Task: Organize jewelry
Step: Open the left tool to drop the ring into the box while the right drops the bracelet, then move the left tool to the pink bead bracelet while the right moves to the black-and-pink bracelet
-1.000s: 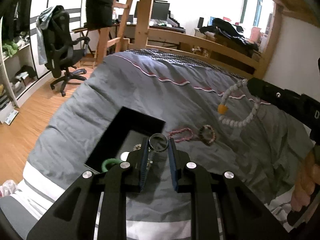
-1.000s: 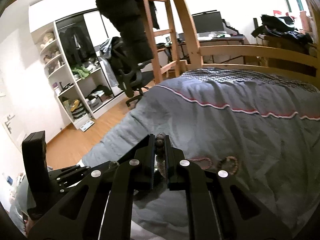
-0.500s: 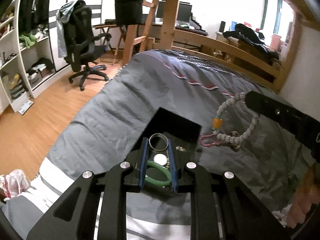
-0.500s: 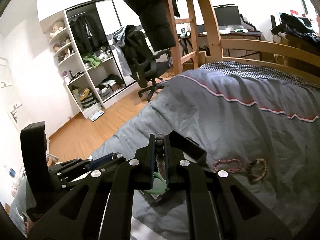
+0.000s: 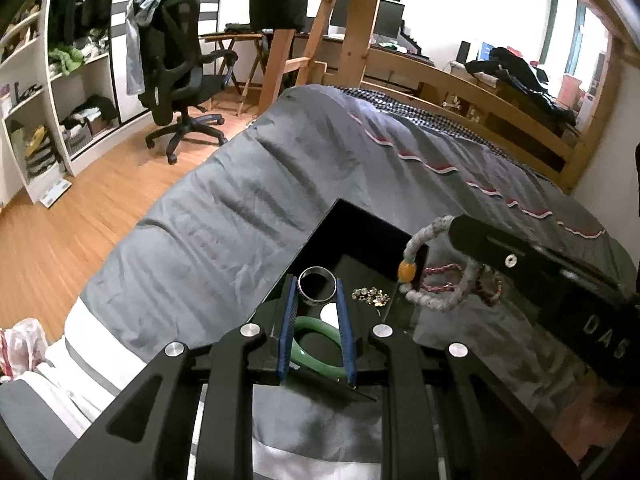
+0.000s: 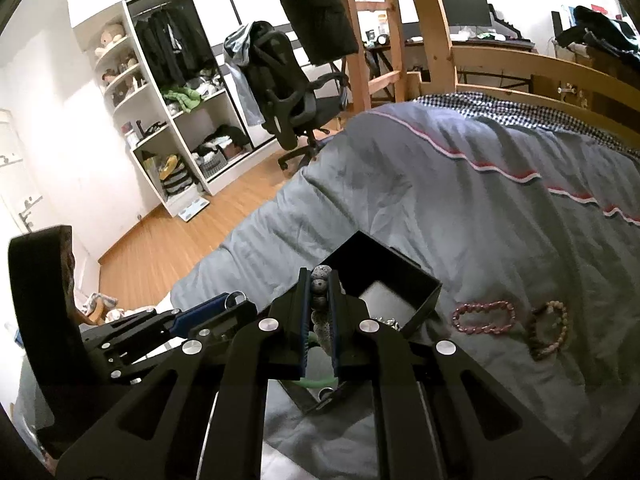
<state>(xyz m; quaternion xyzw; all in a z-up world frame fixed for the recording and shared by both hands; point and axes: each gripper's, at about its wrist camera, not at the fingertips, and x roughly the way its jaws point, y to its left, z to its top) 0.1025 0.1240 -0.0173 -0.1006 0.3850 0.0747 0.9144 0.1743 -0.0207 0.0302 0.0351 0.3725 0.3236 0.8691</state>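
Observation:
A black open box [image 5: 360, 224] [image 6: 384, 264] lies on the grey bed. In it are a green bangle [image 5: 316, 330], a small white piece [image 5: 330, 314] and a silvery chain [image 5: 370, 295]. My left gripper [image 5: 317, 286] is shut on a silver ring [image 5: 317, 285] and holds it over the box. My right gripper [image 6: 320, 280] is shut on a grey bead bracelet [image 6: 320, 292] with an orange bead [image 5: 406, 270]; it hangs over the box's right side in the left wrist view [image 5: 436, 304].
A pink bracelet [image 6: 484, 317] and a brown bead bracelet [image 6: 550, 330] lie on the blanket right of the box. A wooden bed frame [image 5: 460, 76] stands behind. An office chair [image 5: 180, 68], shelves [image 6: 160, 120] and wood floor are to the left.
Both grippers have moved left and down over the box. The ring and the grey bracelet now hang above its inside instead of above the blanket.

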